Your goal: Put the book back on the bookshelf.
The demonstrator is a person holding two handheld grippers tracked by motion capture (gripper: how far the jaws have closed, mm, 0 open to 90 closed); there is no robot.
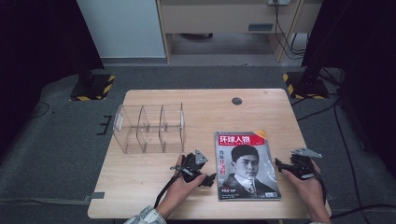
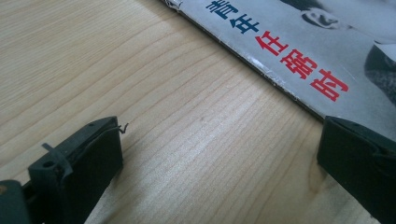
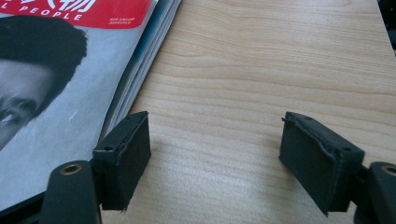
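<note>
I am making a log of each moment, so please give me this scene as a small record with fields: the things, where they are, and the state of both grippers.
surface: wooden table
magazine: lies flat, cover up, on the near right part of the table
organizer: clear plastic, three compartments, on the left part, apart from the magazine
left gripper: open, held by a hand at the magazine's left edge
right gripper: open, held by a hand at the magazine's right edge
held things: none; between each pair of jaws is bare wood
</note>
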